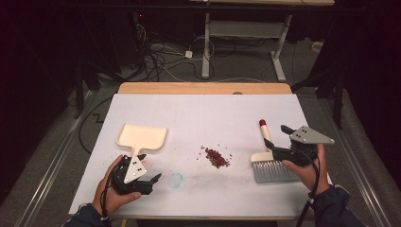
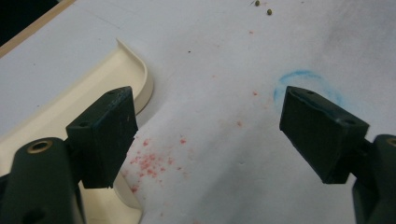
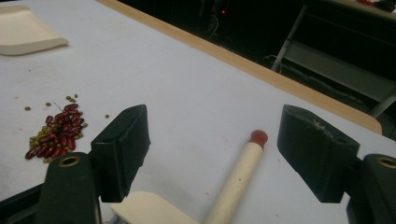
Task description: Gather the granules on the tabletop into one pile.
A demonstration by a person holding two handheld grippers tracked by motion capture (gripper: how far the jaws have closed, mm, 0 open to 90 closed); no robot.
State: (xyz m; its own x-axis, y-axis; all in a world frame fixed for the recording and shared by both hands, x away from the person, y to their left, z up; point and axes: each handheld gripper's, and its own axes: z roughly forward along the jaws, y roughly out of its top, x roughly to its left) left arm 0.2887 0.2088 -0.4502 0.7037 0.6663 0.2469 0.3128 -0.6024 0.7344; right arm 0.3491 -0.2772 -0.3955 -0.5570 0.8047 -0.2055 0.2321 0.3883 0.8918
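Observation:
A cream dustpan [image 1: 142,137] lies left of centre on the white table, its handle toward my left gripper [image 1: 150,168]. That gripper is open and empty, with one jaw over the dustpan [image 2: 84,93] handle's edge. A small pile of red and green beans [image 1: 216,157] sits mid-table. To its right lies a brush [image 1: 267,156] with a cream handle, red tip and grey bristles. My right gripper [image 1: 282,141] hovers open just right of the handle. In the right gripper view the brush handle [image 3: 238,177] lies below and between the wide jaws, untouched, and the beans [image 3: 58,133] sit to the left.
A blue ring mark [image 1: 176,179] and faint red stains [image 2: 149,161] mark the sheet by my left gripper. The table's wooden far edge [image 1: 203,88] runs across the back. Cables and a desk frame [image 1: 246,42] stand on the dark floor beyond.

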